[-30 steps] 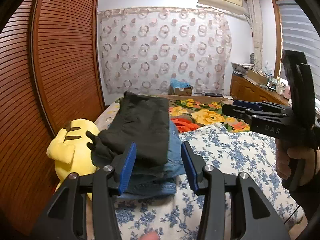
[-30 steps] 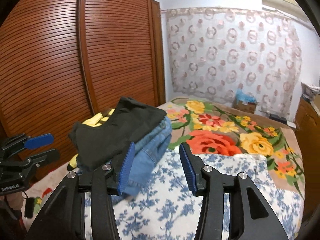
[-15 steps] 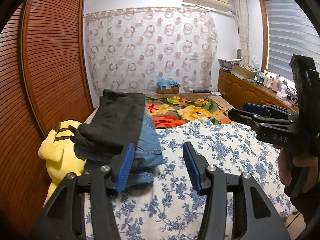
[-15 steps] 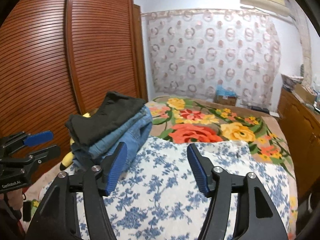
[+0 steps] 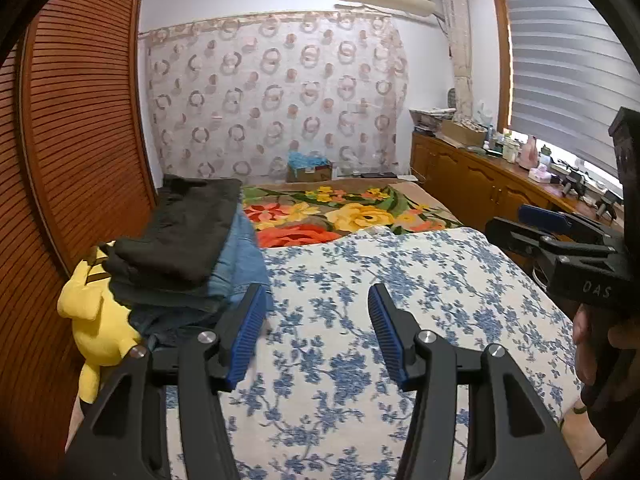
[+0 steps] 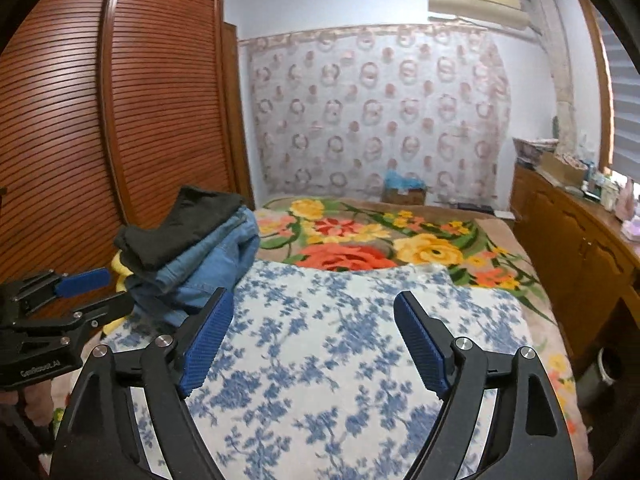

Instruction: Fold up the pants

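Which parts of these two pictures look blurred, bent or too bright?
Left wrist view: the wardrobe door bows from fisheye, and the window is the brightest area. Right wrist view: the blue floral quilt is smeared by motion; the curtain is soft.
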